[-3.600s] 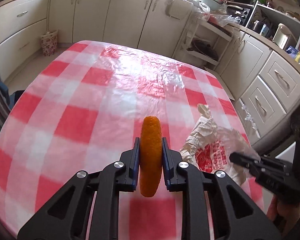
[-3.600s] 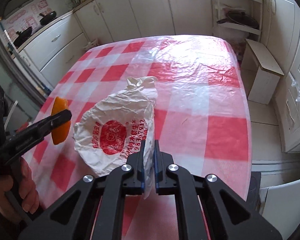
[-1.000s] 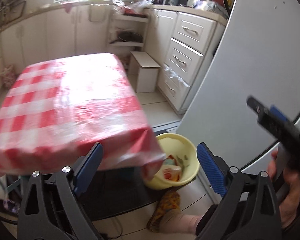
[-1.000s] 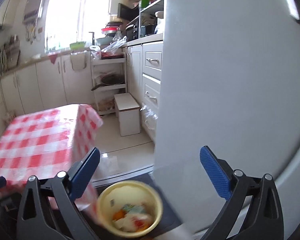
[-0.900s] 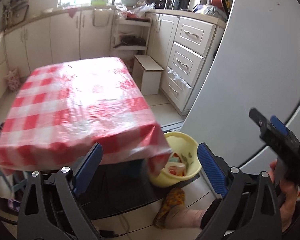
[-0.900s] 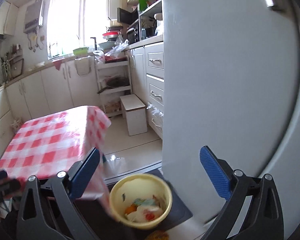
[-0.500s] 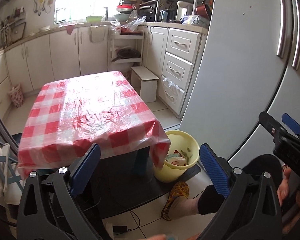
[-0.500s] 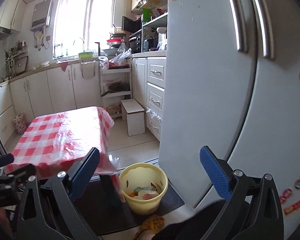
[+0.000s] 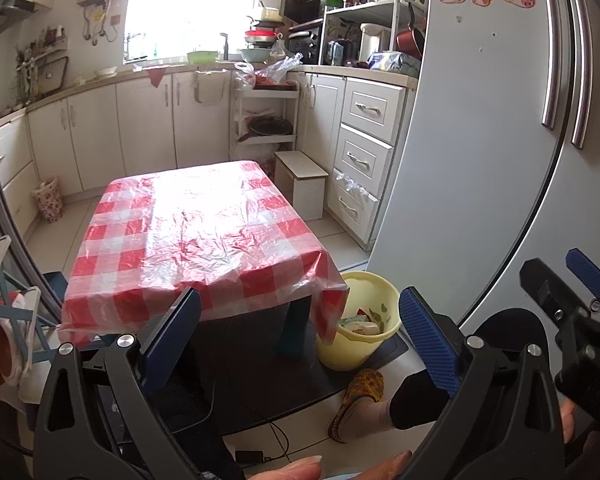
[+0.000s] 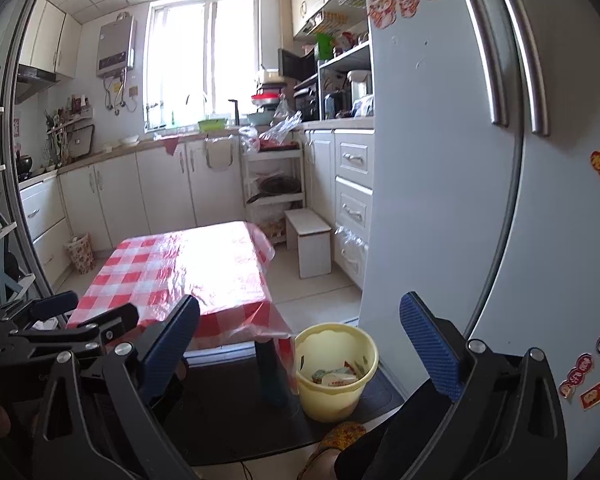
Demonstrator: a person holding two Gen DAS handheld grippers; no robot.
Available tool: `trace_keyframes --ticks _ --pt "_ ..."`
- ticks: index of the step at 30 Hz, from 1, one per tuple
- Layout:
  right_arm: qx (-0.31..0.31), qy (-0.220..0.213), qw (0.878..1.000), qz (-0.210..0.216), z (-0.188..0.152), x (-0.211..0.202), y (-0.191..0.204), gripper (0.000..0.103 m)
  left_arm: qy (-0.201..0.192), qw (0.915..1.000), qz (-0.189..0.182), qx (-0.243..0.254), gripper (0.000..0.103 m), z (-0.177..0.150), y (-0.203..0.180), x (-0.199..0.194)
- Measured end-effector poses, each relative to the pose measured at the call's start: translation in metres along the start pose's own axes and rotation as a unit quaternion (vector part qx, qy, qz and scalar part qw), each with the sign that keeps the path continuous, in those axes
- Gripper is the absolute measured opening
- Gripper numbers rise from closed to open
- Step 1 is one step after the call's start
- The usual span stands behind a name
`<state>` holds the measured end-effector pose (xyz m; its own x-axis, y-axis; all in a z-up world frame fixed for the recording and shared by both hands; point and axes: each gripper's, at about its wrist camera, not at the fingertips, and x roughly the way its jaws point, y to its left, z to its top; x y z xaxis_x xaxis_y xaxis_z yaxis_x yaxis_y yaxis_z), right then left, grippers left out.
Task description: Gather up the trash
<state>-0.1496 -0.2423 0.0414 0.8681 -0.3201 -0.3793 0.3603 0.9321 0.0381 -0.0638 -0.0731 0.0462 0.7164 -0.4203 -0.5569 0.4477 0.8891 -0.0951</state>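
Fridge [image 10: 440, 200] on the right; checked table [image 9: 196, 232] mid-room, top bare. Yellow bin [image 10: 336, 372] on the floor at the table's near corner, wrappers [image 10: 336, 378] inside. Trash looks light, crumpled and soft; pinch a loose fold if any needs regrabbing. Left gripper [image 9: 300, 336] and right gripper [image 10: 300, 336] both spread wide, holding nothing, well above and back from the bin.

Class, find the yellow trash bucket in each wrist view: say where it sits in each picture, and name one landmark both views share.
Left wrist view: the yellow bucket is right of centre, low, partly behind the tablecloth's hanging corner.
Right wrist view: the yellow bucket is near bottom centre, in full view between the open fingers.
Shared landmark: the red-checked table, just left of the bucket.
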Motion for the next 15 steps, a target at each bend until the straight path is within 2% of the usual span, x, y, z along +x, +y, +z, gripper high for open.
trace_keyframes --ticks 15 --pt "0.006 -0.003 1.000 -0.002 -0.0061 -0.0082 -0.0012 0.096 -0.013 0.9999 0.009 -0.004 0.095 0.0000 -0.0011 -0.0099"
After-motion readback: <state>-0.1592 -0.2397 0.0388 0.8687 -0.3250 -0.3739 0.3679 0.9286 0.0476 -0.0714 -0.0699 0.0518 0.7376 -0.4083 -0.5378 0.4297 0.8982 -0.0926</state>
